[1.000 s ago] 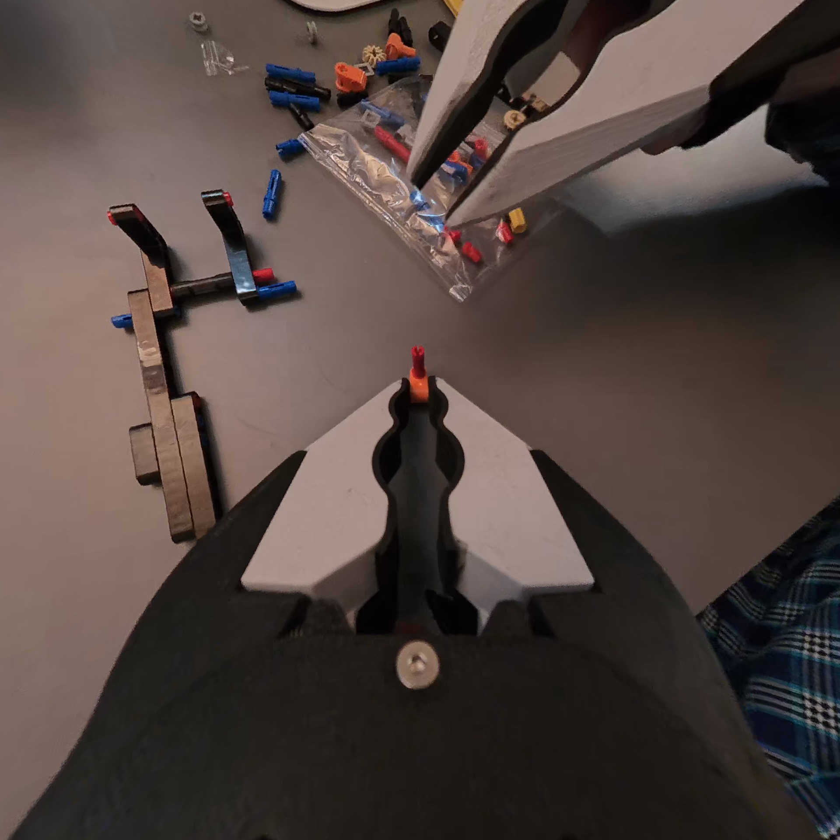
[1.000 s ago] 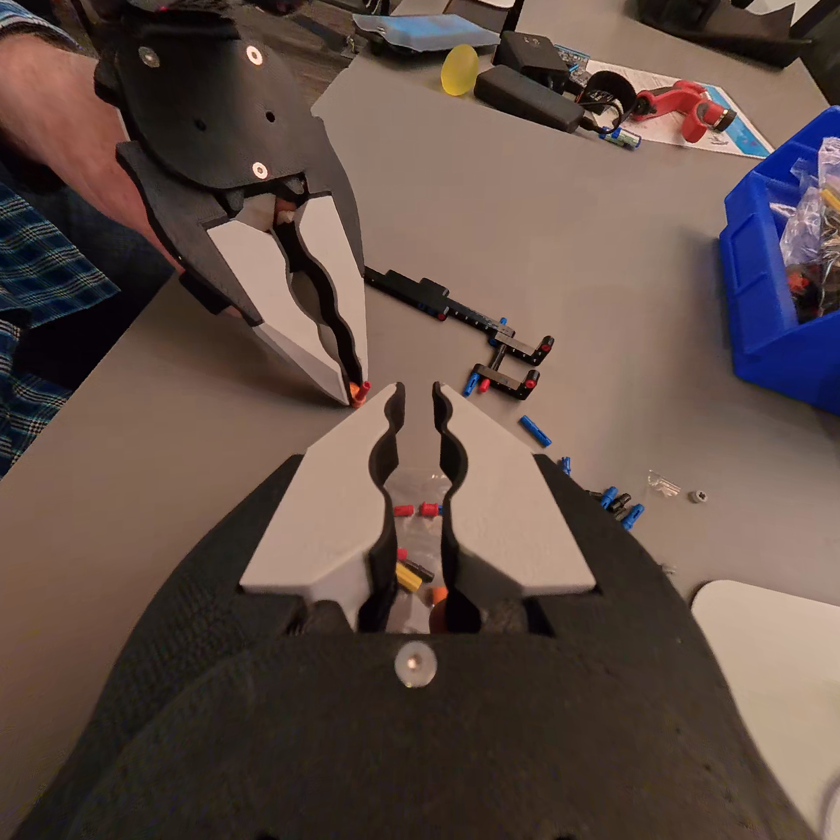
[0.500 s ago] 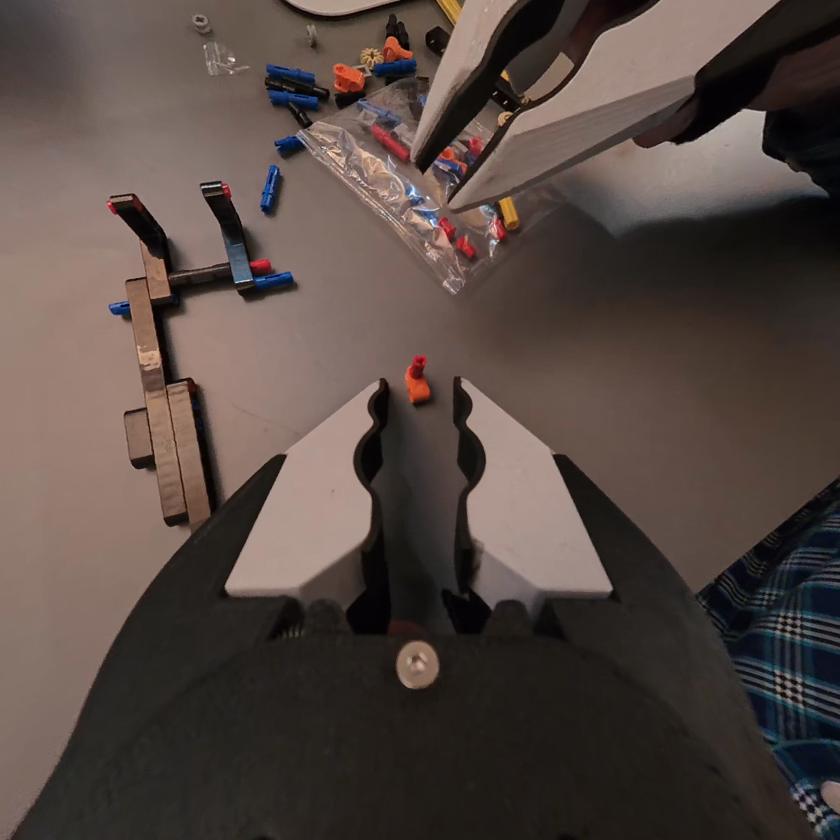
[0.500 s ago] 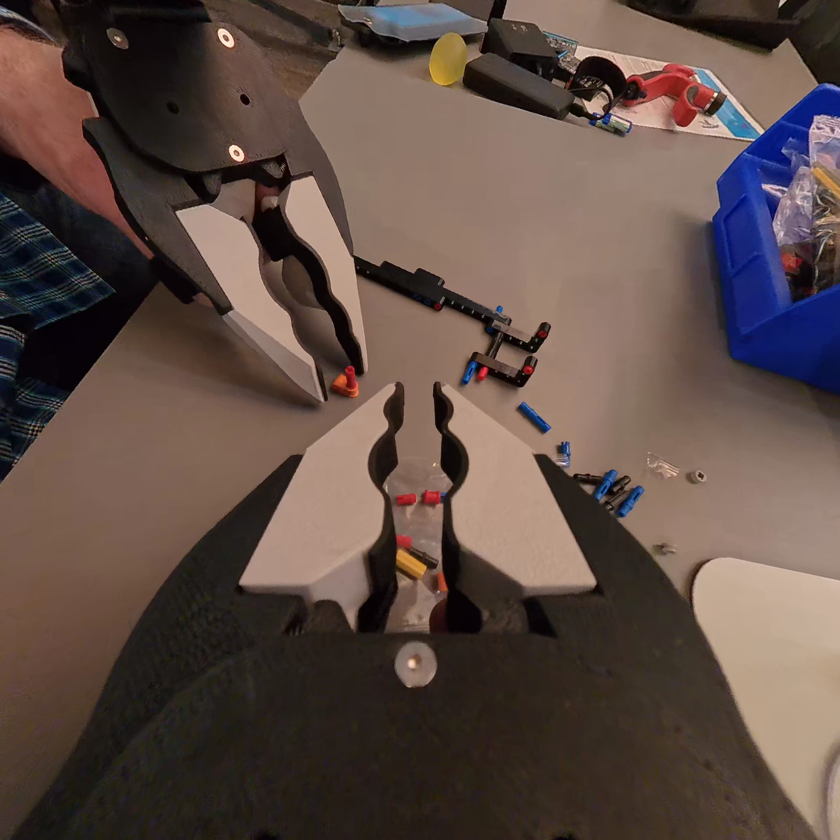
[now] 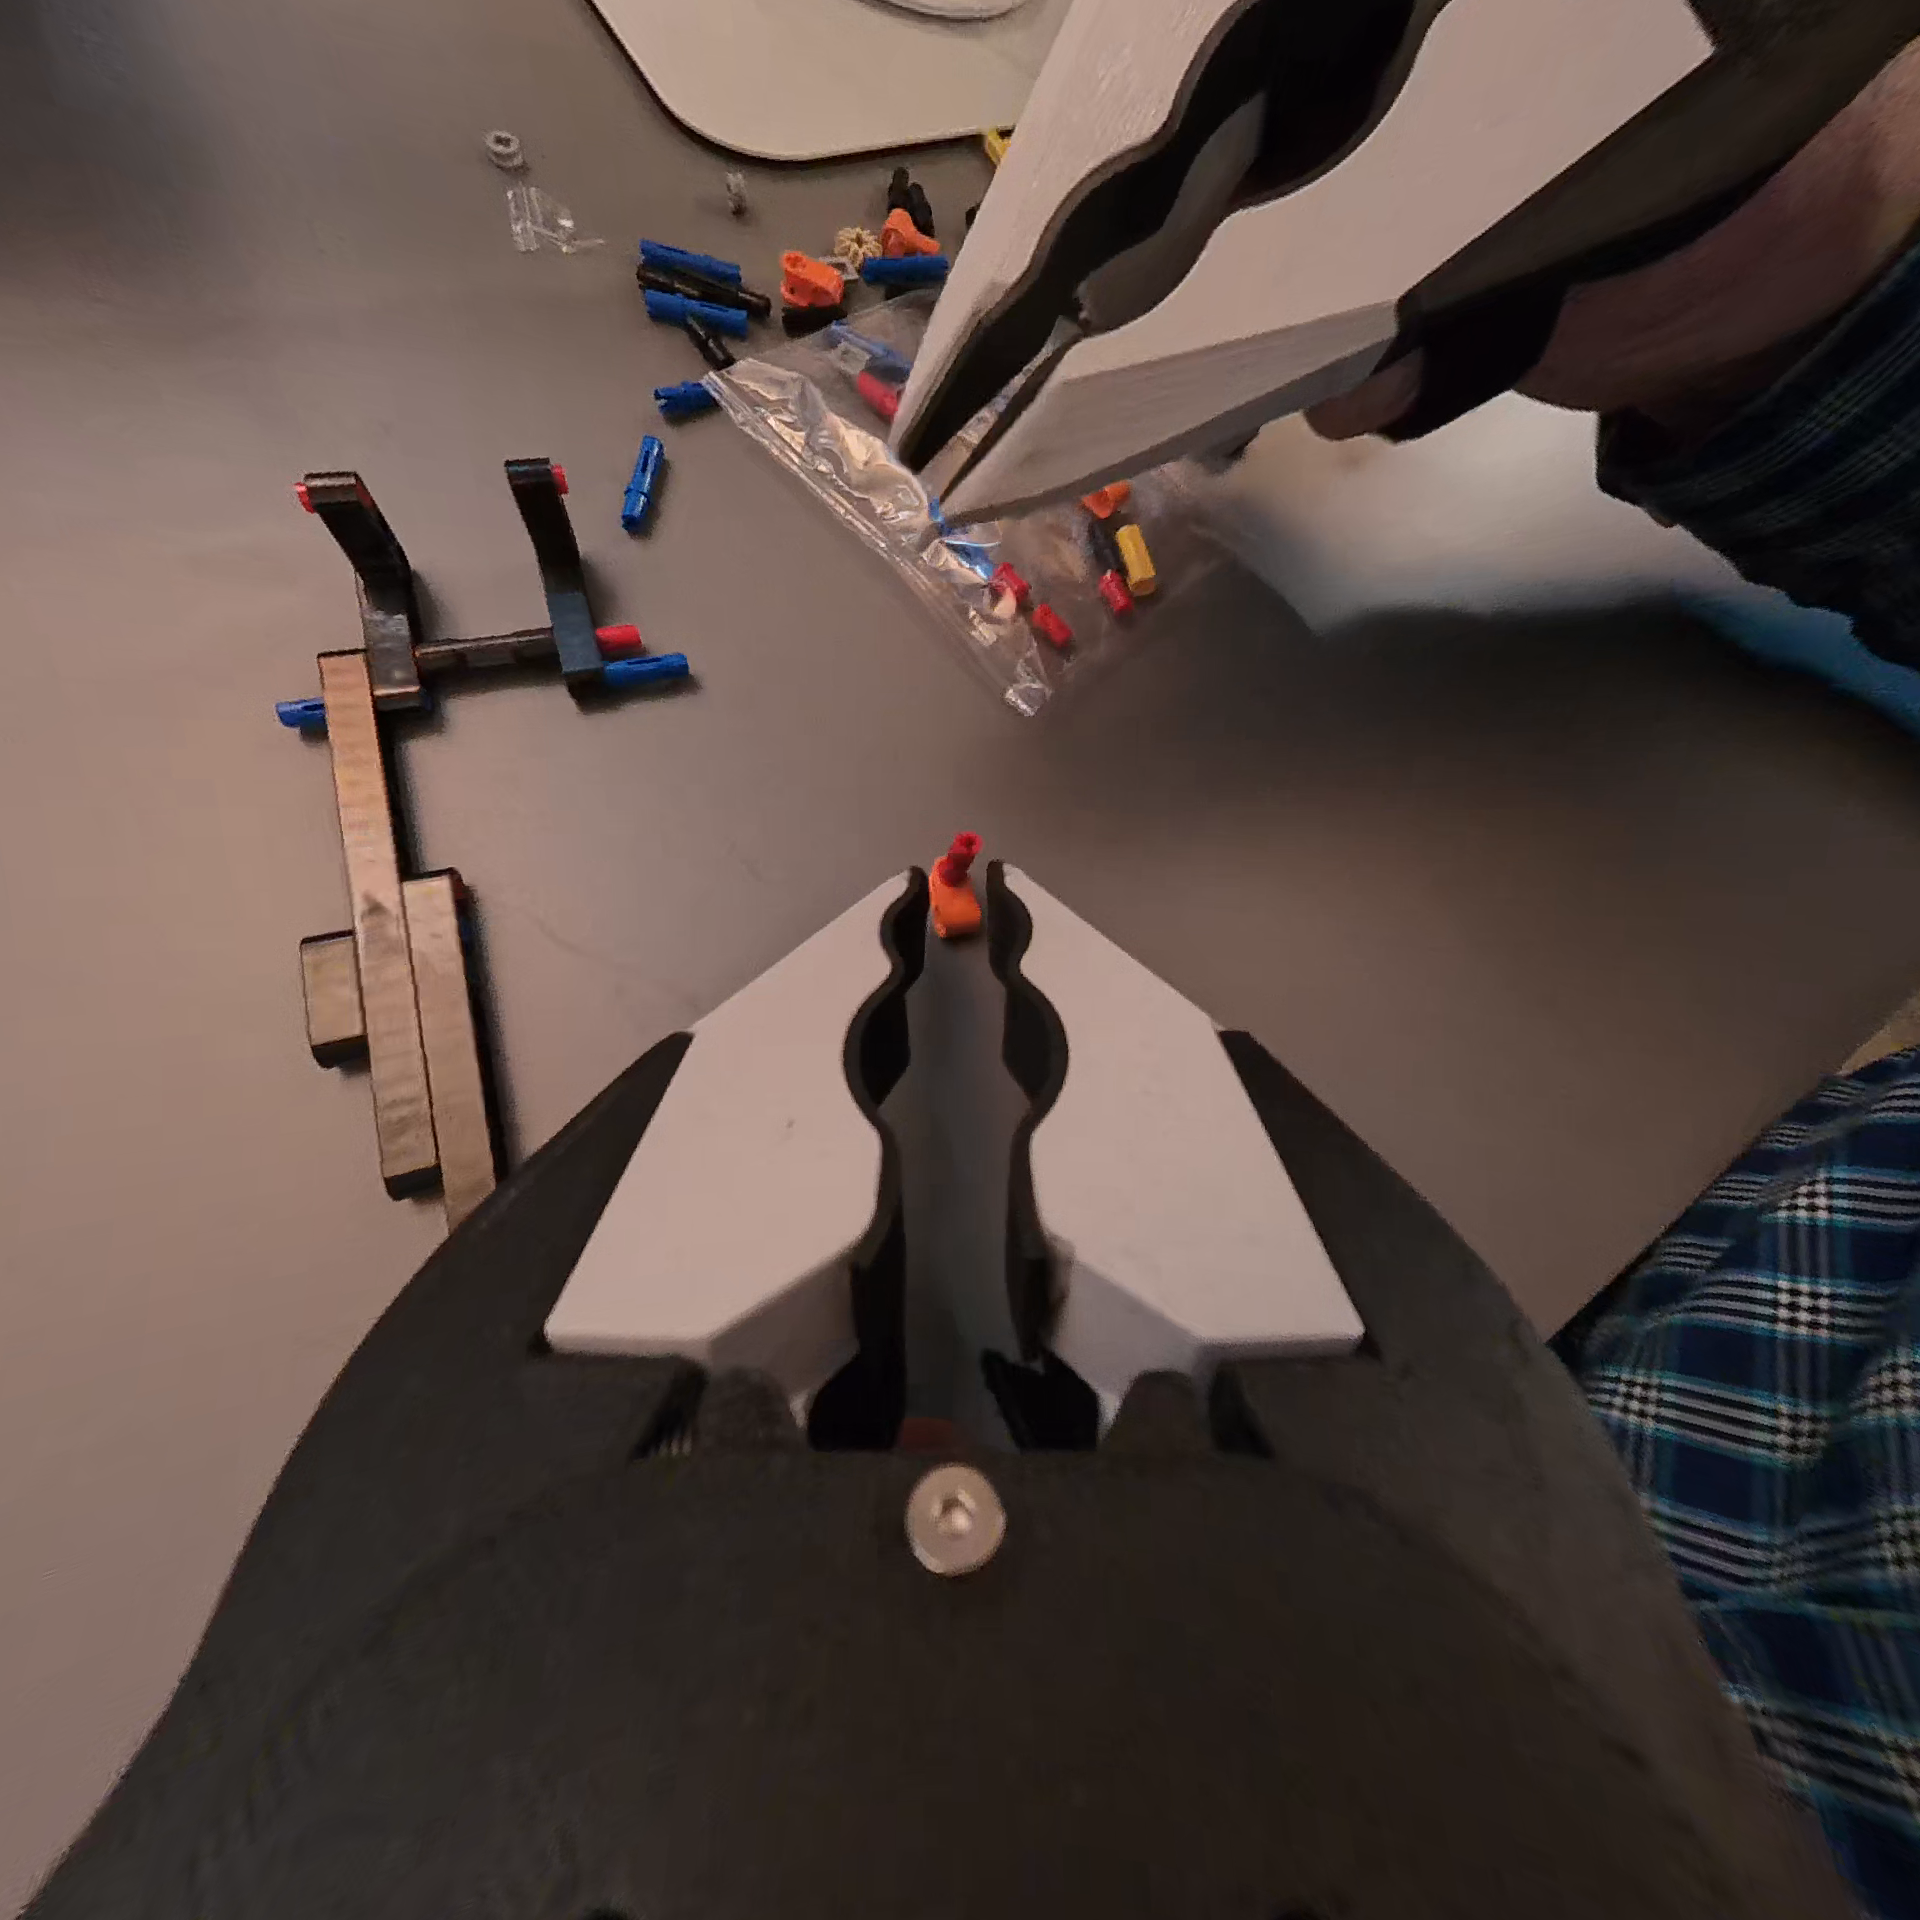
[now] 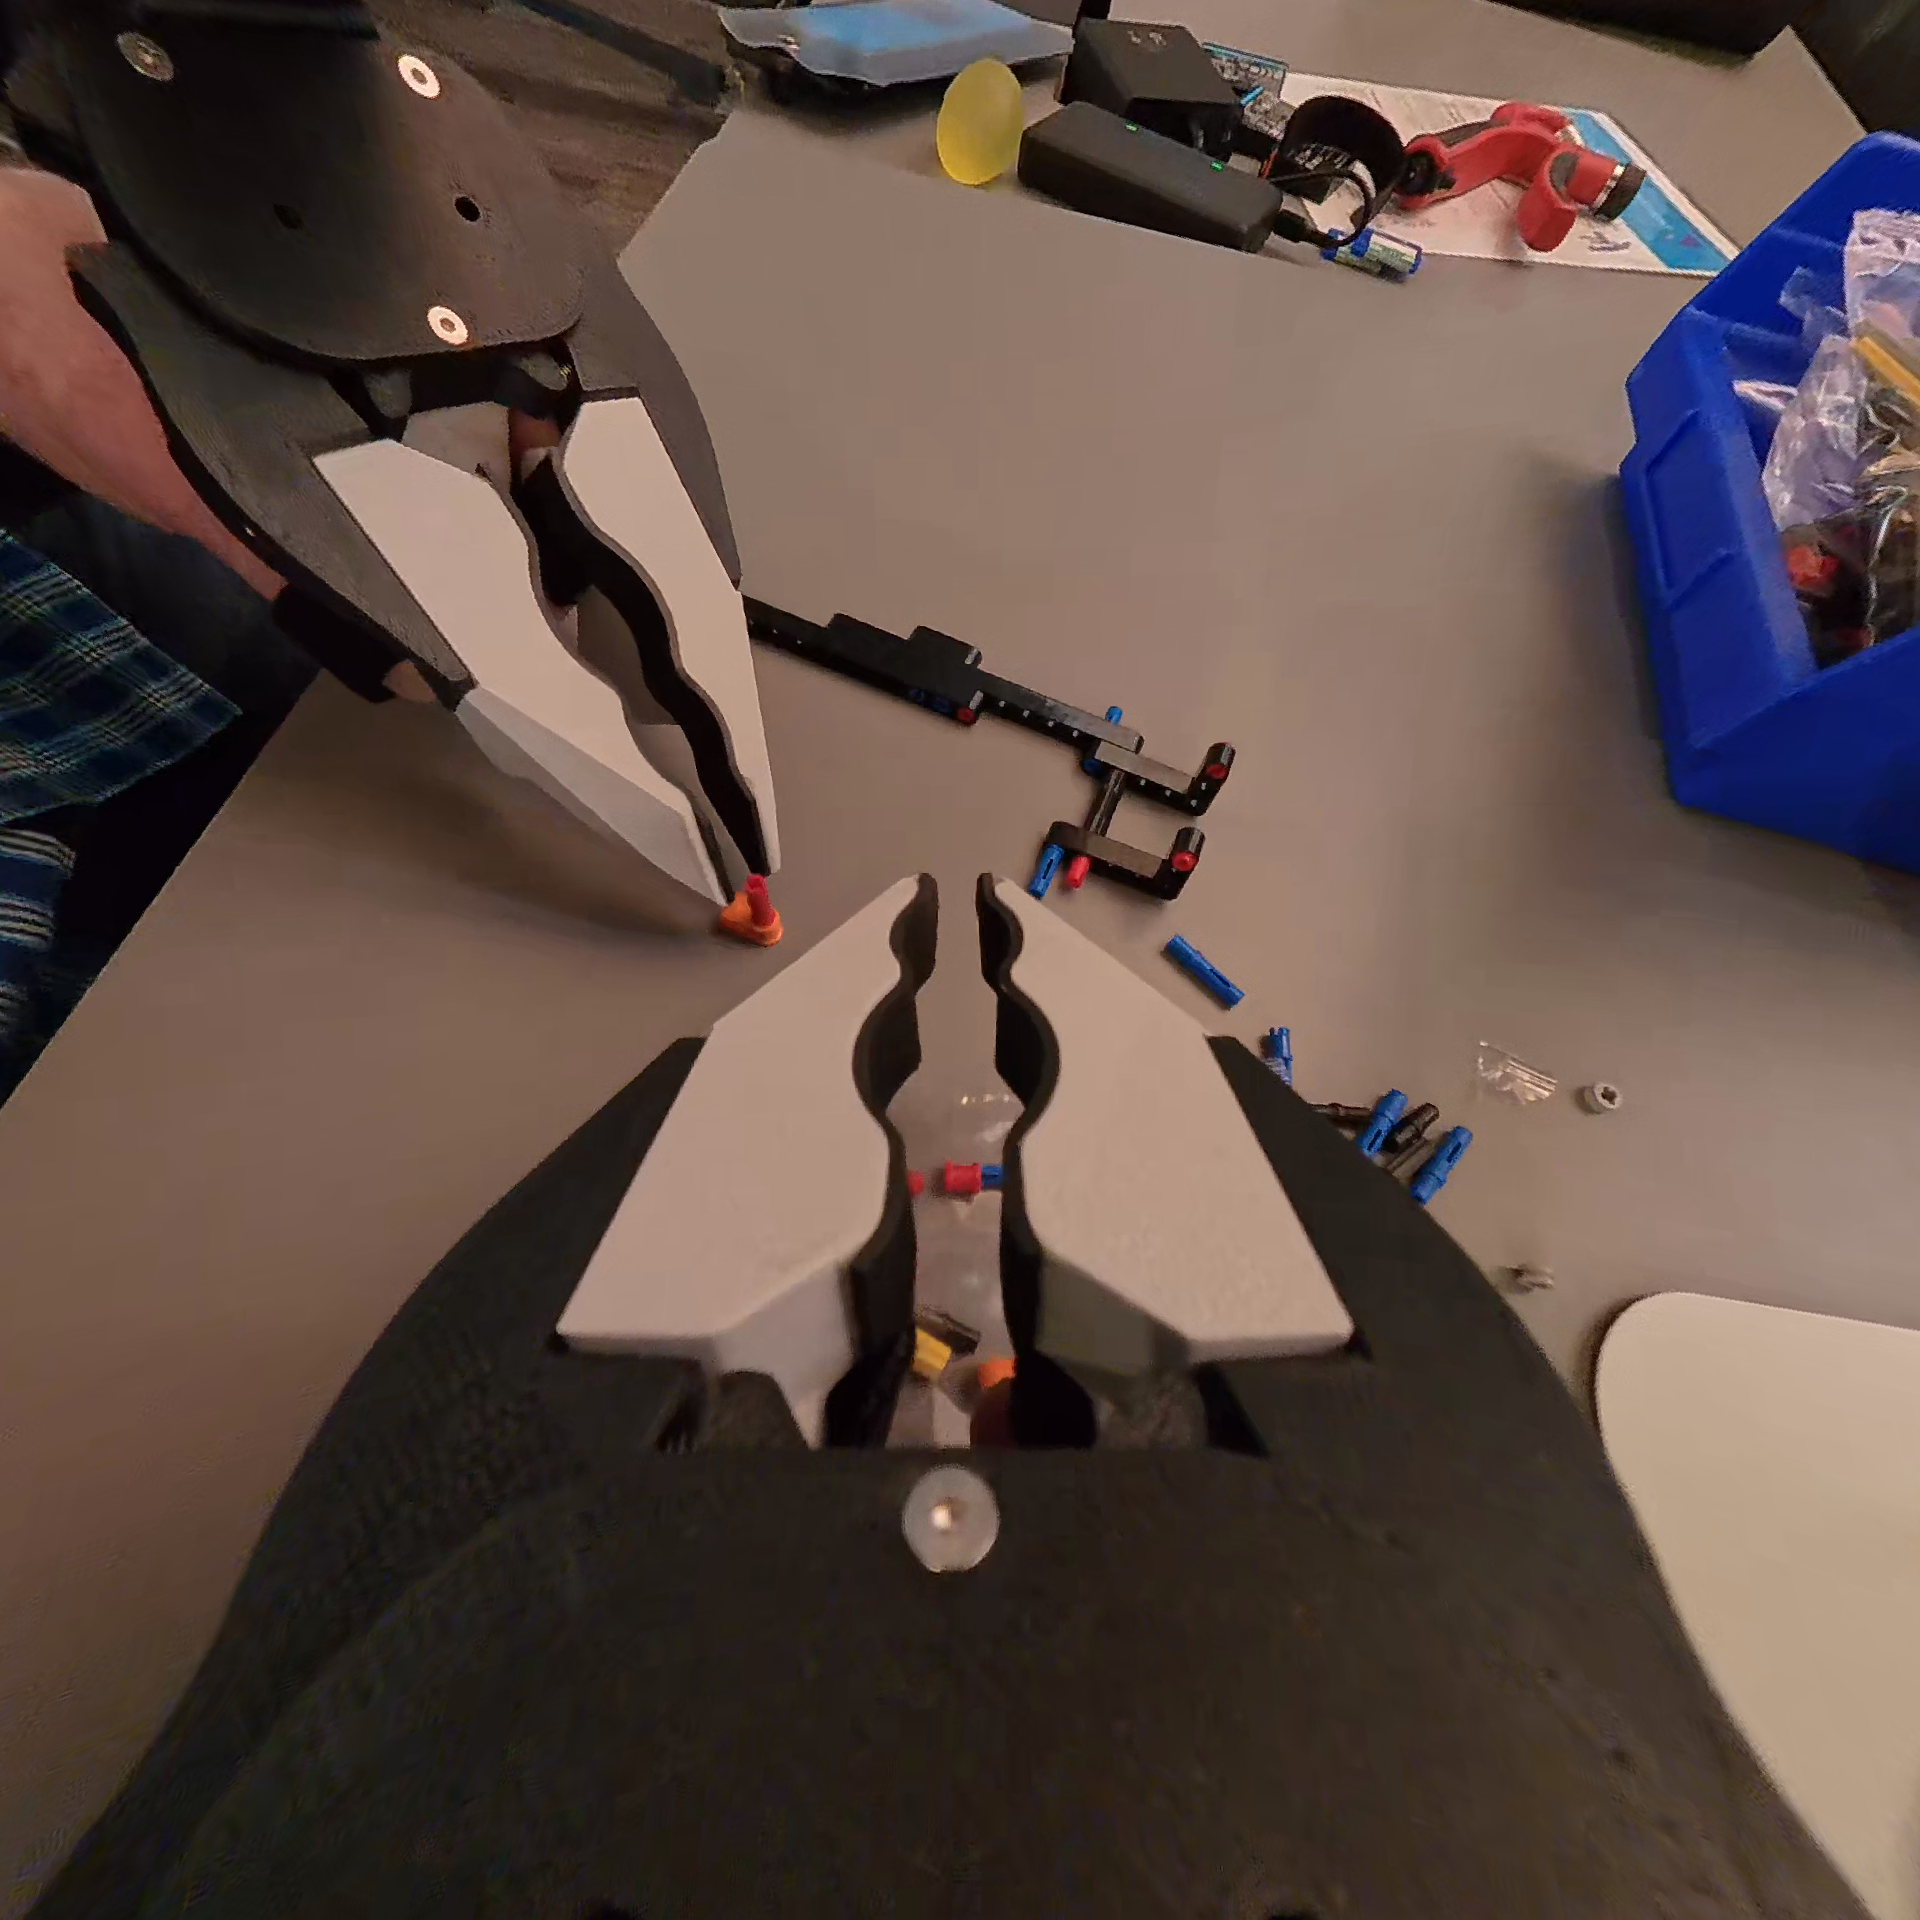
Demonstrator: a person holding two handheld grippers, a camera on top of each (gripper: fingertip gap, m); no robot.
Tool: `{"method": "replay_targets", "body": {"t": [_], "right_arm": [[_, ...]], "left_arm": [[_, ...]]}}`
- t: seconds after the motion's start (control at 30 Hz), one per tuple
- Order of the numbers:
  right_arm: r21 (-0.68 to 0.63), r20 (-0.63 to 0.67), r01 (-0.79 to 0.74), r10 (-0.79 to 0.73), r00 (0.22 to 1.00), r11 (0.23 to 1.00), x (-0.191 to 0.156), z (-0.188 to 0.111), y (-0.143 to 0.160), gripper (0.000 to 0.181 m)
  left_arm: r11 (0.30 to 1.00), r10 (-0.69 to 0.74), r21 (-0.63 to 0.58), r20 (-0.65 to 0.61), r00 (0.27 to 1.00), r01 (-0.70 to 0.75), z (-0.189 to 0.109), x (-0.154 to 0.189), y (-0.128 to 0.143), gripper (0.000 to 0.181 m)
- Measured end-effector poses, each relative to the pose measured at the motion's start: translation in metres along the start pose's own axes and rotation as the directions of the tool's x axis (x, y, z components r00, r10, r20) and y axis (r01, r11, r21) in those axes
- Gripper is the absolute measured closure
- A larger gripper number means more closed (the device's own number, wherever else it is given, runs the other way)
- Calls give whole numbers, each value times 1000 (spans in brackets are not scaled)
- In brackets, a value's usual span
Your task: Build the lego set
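A small orange connector with a red pin point(image 5: 954, 902) lies on the grey table between the tips of my left gripper point(image 5: 956, 883). The jaws are narrowly open around it, and the left finger is close against it. It also shows in the right wrist view point(image 6: 750, 916), under the left gripper's tips point(image 6: 746, 883). My right gripper point(image 6: 956, 894) is narrowly open and empty. Its tips point(image 5: 930, 486) are down on a clear plastic bag of small parts point(image 5: 862, 457). The black beam assembly point(image 5: 384, 831) lies flat to the left and shows in the right wrist view point(image 6: 1039, 717).
Loose blue, black and orange pins point(image 5: 691, 291) lie beyond the bag. A blue bin of bagged parts point(image 6: 1766, 571) stands at the right. A white board point(image 6: 1787, 1507) is near the right gripper. Black boxes point(image 6: 1143, 177) and a red tool point(image 6: 1507, 166) sit at the far edge. Across from one pair of fingers to the other is roughly 7 cm.
My left gripper let go of the orange piece, opened wide, and has now narrowed around it on the table. My right gripper lowered onto the bag and its gap narrowed.
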State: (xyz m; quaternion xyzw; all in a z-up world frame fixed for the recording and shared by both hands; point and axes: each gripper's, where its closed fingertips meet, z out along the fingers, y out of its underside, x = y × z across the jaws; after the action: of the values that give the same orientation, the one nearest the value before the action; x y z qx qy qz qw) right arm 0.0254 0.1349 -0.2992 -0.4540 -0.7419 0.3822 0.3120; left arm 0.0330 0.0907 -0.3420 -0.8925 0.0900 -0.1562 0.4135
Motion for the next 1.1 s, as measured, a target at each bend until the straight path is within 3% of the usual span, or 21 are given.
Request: {"method": "replay_targets", "body": {"t": [0.03,0.4,0.7,1.1], "right_arm": [[-4,0,-5,5,1000,1000,1,2,0,177],[25,-4,-11,11,1000,1000,4,9,-17,176],[194,61,-19,7,998,981,3,23,-70,176],[273,-13,96,-96,995,957,12,33,-148,176]], "left_arm": [[1000,-5,8,-6,1000,5,-1,0,-1,171],[995,-79,54,-52,996,82,-4,-3,-7,161],[985,-111,123,-84,990,120,-7,-3,-17,153],[971,-134,169,-187,973,166,-12,3,-25,145]]}}
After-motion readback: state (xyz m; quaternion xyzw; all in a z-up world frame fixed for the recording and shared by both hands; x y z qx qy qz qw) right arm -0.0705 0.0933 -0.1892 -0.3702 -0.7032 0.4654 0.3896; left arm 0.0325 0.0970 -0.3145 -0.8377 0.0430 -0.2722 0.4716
